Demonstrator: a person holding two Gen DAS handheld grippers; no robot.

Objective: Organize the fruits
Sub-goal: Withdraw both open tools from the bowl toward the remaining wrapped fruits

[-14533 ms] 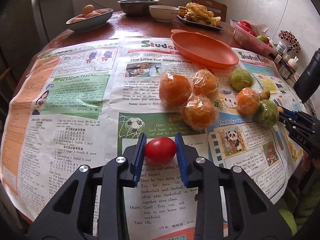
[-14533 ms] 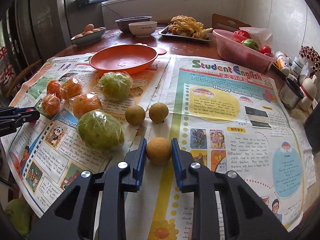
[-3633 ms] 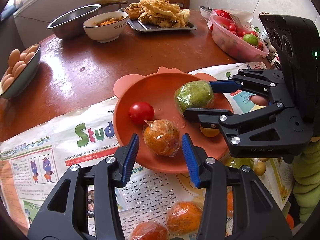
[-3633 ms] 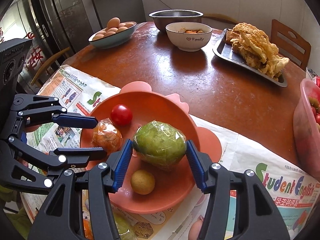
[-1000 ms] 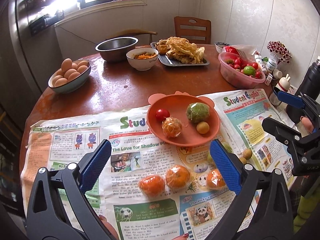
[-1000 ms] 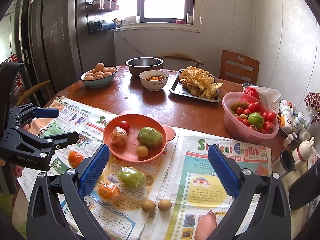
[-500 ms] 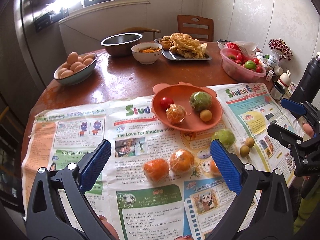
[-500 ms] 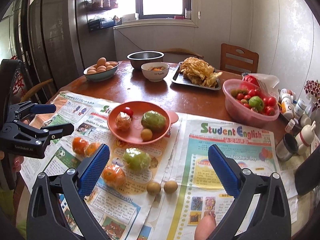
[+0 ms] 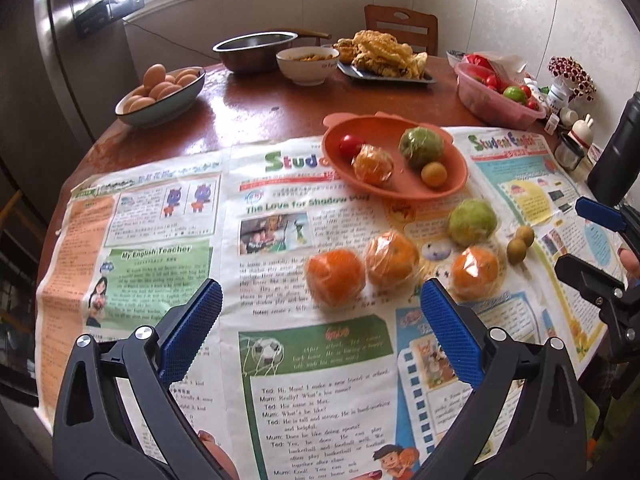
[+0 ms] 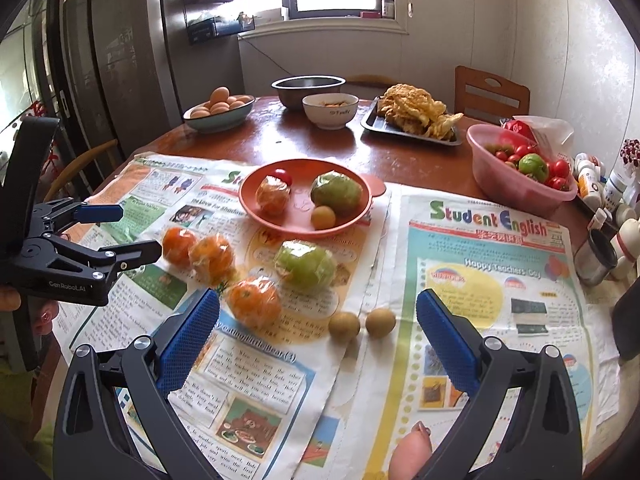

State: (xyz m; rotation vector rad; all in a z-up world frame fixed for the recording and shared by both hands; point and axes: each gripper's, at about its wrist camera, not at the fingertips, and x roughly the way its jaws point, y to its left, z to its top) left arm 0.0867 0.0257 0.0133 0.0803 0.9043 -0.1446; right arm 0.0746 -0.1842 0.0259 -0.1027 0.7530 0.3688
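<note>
Fruits split two ways: orange plate (image 10: 256,208) holds a cherry tomato (image 10: 282,176), one wrapped orange (image 10: 272,195), one wrapped green fruit (image 10: 336,194) and a small yellow-brown fruit (image 10: 323,217). Loose on the newspaper (image 10: 472,280) just in front of the plate: three wrapped oranges (image 9: 335,277), a wrapped green fruit (image 9: 472,222), and two small brown fruits (image 10: 362,324) side by side, nearly touching. My left tongs (image 9: 318,340) are wide open, holding nothing, above the paper short of the oranges. My right tongs (image 10: 318,338) likewise wide open, empty, the two brown fruits in line between the pads. Back of the tabletop (image 10: 280,136): egg bowl (image 10: 218,114), steel bowl (image 10: 308,88), white bowl (image 10: 330,110), tray of fried food (image 10: 412,118), pink tub of tomatoes (image 10: 516,176).
</note>
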